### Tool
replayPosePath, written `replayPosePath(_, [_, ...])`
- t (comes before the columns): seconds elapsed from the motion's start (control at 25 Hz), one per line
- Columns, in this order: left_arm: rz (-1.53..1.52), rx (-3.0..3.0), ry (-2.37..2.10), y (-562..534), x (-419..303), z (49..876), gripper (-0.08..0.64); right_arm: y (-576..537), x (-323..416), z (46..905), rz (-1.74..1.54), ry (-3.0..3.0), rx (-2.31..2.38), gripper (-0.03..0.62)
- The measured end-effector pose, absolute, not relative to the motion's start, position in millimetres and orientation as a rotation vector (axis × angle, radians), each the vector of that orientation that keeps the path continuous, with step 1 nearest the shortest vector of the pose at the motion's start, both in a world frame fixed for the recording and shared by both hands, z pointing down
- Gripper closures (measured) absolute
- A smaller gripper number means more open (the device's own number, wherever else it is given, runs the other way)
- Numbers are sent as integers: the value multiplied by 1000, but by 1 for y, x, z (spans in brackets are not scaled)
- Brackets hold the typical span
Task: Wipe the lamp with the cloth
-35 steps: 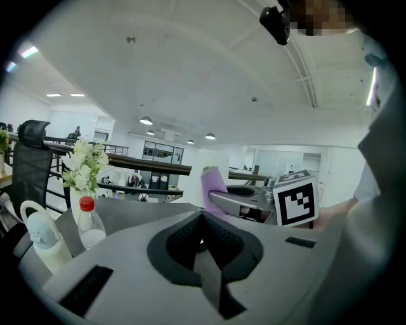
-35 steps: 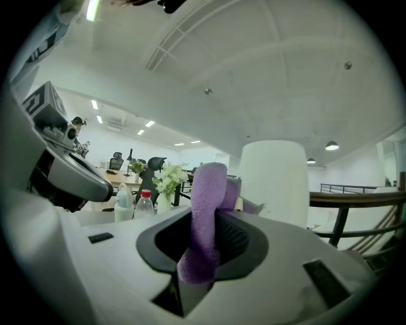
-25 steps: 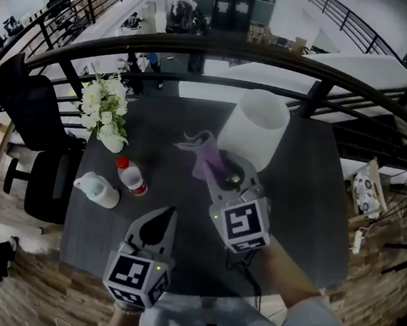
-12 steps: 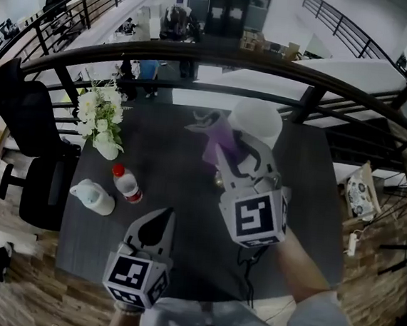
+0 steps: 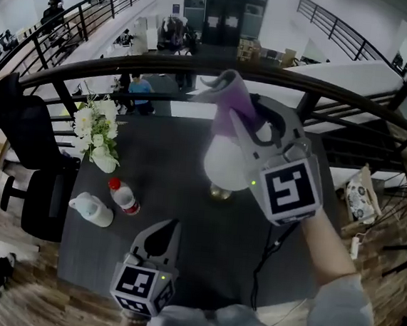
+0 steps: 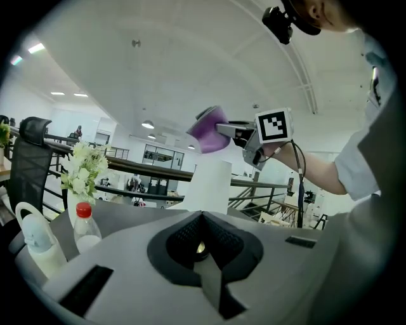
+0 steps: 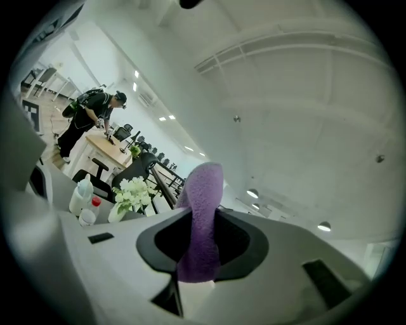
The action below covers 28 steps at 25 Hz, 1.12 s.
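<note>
The lamp has a white cylindrical shade (image 5: 225,164) on a brass base (image 5: 220,192) and stands mid-table. My right gripper (image 5: 240,116) hangs in the air above the shade, shut on a purple cloth (image 5: 228,93) that sticks out past its tips. In the right gripper view the cloth (image 7: 202,222) fills the gap between the jaws. My left gripper (image 5: 163,228) rests low at the near table edge, shut with nothing in it. The left gripper view looks past its closed jaws at the lamp shade (image 6: 209,187), with the cloth (image 6: 208,130) held above it.
On the dark table (image 5: 165,191) stand a vase of white flowers (image 5: 98,130), a red-capped bottle (image 5: 123,195) and a white jug (image 5: 91,209), all at the left. A black chair (image 5: 27,134) is beyond the left edge. A dark railing (image 5: 127,62) runs behind.
My right gripper has lifted the purple cloth from beside the lamp shade to well above it. The left gripper has hardly moved.
</note>
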<state>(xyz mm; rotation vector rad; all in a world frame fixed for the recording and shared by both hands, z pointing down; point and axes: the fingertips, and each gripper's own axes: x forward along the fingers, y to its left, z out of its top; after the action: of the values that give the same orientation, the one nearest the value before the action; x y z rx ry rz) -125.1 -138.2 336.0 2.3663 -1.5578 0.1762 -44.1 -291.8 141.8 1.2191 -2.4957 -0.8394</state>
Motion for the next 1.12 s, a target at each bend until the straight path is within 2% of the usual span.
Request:
replayPosePath(0.36, [178, 2339, -1591, -141, -118, 336, 551, -352, -37, 119, -949, -2507, 1058, 495])
replayPosePath(0.84, [198, 2255, -1681, -145, -118, 345, 551, -386, -65, 167, -925, -2488, 313, 497])
replayPosePath(1.12, [217, 2209, -1711, -147, -110, 351, 551, -391, -65, 198, -796, -2447, 88, 497])
